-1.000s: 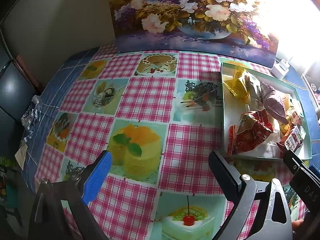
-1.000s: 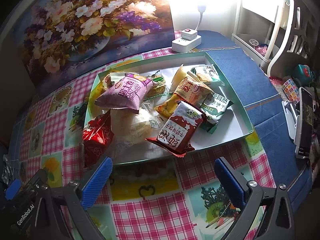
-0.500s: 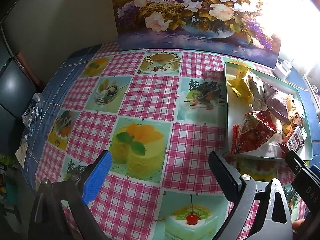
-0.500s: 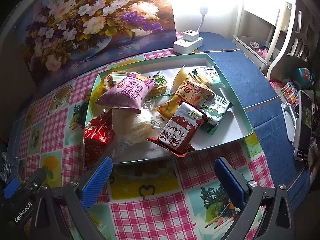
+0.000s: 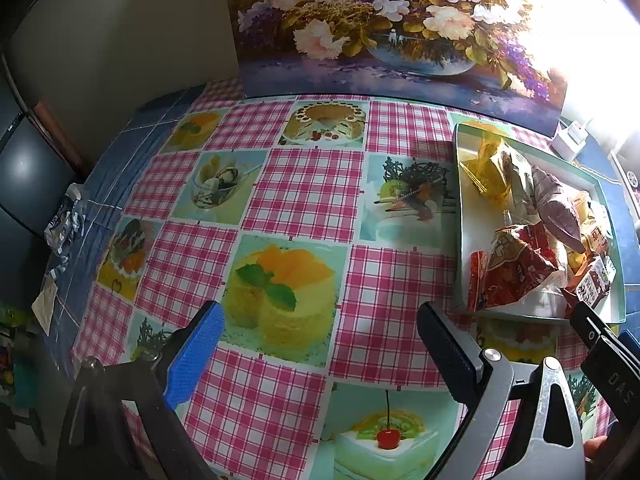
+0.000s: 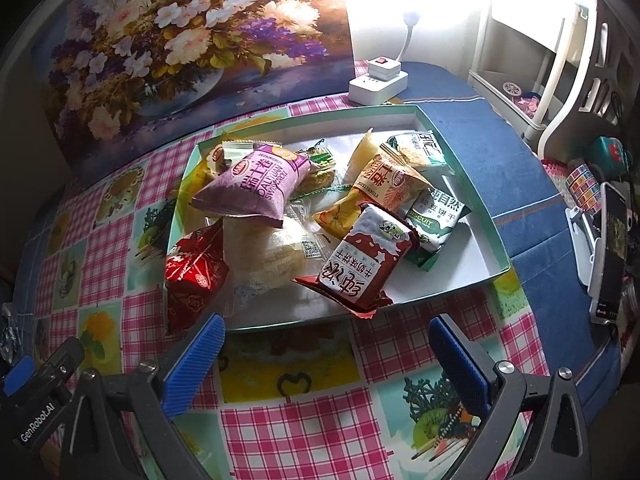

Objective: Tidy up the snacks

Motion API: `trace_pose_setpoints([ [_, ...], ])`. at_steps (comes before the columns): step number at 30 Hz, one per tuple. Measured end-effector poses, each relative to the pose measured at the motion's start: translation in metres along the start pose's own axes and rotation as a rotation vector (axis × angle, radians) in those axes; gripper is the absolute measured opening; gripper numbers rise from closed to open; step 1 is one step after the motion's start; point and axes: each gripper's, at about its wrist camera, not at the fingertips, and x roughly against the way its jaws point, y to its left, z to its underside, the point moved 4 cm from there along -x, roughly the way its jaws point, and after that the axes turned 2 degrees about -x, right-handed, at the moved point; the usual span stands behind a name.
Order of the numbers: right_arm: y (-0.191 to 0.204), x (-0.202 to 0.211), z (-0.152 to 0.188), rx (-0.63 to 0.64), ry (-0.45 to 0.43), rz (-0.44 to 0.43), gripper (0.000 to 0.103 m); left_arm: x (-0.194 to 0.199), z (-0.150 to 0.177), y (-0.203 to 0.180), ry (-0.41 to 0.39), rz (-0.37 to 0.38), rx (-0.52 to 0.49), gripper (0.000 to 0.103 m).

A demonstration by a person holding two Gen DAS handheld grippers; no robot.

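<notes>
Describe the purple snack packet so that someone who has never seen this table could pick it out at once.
Start at the flower painting at the back of the checked tablecloth; just in front of it lies a shallow tray heaped with snacks. The purple packet is in the tray's far left part, lying on top of other wrappers. It is the only lilac, puffed pillow-shaped bag; those nearest are red, clear and orange.

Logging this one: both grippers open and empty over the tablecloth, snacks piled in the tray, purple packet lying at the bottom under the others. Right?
Not quite. In the right wrist view the purple packet lies on top of the pile in the tray, not under it. The rest holds: left gripper and right gripper are open and empty.
</notes>
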Motion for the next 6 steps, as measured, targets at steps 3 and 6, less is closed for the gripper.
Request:
trace_pose_setpoints([
  [3,-0.0006,0.0000,-0.0005,-0.005,-0.001,-0.002,0.103,0.0008,-0.0007,-0.0001,-0.001,0.007,0.002,0.097],
  [6,-0.0008,-0.0013,-0.0004,-0.005,0.003,-0.003,0.103,0.0014,-0.0013,-0.0007,0.000,0.011,0.001,0.097],
])
